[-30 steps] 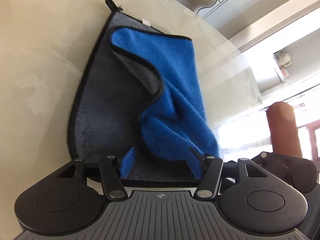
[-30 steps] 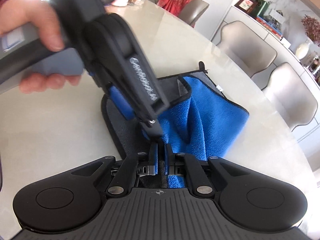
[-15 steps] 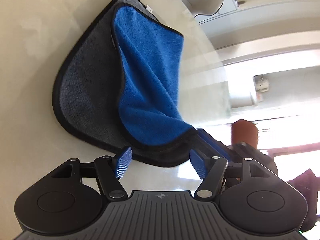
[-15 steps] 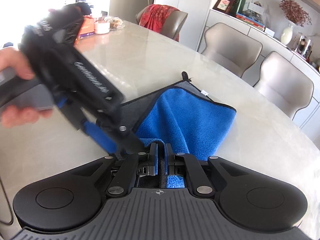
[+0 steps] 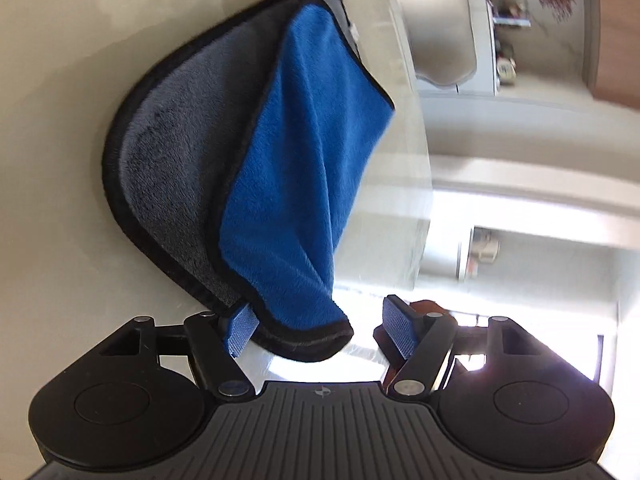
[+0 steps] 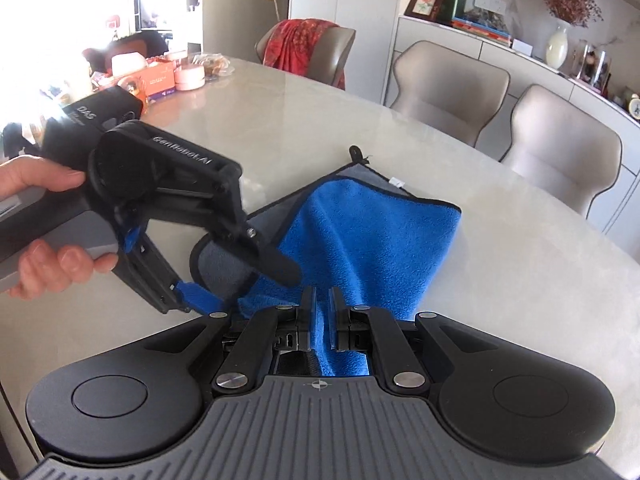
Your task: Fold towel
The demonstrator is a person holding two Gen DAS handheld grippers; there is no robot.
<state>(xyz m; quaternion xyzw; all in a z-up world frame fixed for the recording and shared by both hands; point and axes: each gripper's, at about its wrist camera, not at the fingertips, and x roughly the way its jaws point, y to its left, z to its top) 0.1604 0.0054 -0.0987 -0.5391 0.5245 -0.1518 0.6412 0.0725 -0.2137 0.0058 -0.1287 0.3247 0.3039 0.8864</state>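
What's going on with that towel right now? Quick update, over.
Right gripper shut on towel, corner lifted. Left gripper open beside it. Towel half folded on table. Nothing blocking.

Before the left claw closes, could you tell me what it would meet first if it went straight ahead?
Most likely the towel: its black-edged corner already hangs between the open left claw fingers, though depth is hard to judge.

A home dining room: marble table [image 6: 304, 120], upholstered chairs [image 6: 444, 80], sideboard [image 6: 500, 52] with vase [image 6: 557, 48].
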